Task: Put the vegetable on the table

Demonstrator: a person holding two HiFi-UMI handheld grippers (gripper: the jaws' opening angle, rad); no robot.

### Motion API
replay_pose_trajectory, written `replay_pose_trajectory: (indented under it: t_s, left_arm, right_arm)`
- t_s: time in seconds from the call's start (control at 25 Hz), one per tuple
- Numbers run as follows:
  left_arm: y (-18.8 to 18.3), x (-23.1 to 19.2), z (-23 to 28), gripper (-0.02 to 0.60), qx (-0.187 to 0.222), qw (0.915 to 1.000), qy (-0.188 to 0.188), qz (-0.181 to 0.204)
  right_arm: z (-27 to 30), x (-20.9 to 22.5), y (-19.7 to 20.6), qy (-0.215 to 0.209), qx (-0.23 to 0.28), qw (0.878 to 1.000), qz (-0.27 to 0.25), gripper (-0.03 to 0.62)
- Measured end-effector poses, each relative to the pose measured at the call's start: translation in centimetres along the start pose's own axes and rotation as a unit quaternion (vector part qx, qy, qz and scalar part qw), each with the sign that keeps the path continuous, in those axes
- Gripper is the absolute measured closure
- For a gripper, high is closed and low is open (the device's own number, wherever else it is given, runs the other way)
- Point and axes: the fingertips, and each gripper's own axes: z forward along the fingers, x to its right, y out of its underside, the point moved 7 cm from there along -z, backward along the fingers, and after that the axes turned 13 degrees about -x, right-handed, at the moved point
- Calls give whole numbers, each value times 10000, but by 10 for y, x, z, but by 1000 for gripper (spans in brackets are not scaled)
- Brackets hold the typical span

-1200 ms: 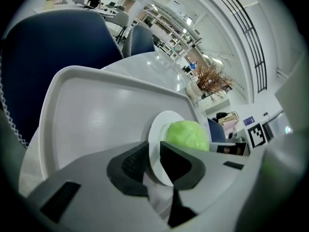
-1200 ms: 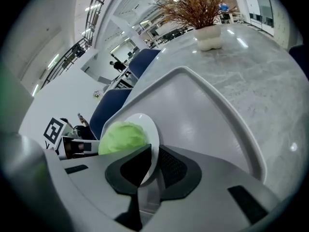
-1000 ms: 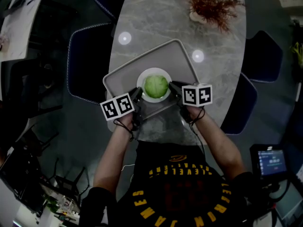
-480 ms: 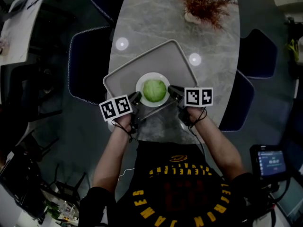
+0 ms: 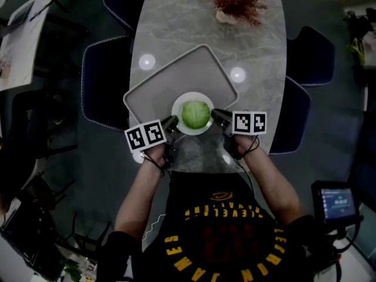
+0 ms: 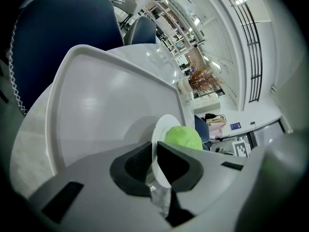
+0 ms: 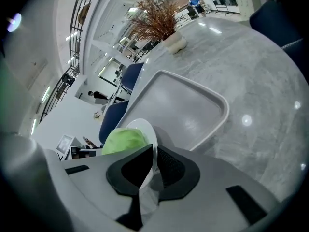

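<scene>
A green cabbage (image 5: 195, 114) sits on a small white plate (image 5: 178, 121), held above the near edge of a grey tray (image 5: 158, 87) on the marble table (image 5: 194, 22). My left gripper (image 5: 173, 124) is shut on the plate's left rim, my right gripper (image 5: 216, 117) shut on its right rim. In the left gripper view the plate (image 6: 162, 133) stands edge-on between the jaws (image 6: 153, 167), the cabbage (image 6: 183, 137) beyond. From the right gripper view, the plate rim (image 7: 146, 129) is pinched at my gripper (image 7: 152, 168), cabbage (image 7: 123, 140) to the left.
A dried reddish plant in a pot (image 5: 236, 2) stands at the table's far end. Dark blue chairs (image 5: 101, 81) flank the table on the left and on the right (image 5: 302, 90). A small screen (image 5: 336, 200) glows at the lower right.
Both grippers have drawn the plate with the cabbage toward me, from the tray's middle to over its near edge. Grips are unchanged.
</scene>
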Motion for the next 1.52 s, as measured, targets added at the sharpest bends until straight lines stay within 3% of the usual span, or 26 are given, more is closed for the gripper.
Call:
replay_pose_trajectory:
  t_s: [0.44, 0.96, 1.52]
  left_arm:
    - [48, 44, 22, 546, -240, 9991, -86, 325]
    - [129, 78, 71, 548, -249, 9994, 2, 253]
    - [158, 105, 146, 548, -580, 9945, -173, 857]
  right_arm:
    - [-53, 33, 49, -154, 228, 9994, 211, 559]
    - [-102, 96, 105, -225, 332, 9989, 239, 559]
    - [-136, 169, 148, -116, 744, 9947, 700, 559]
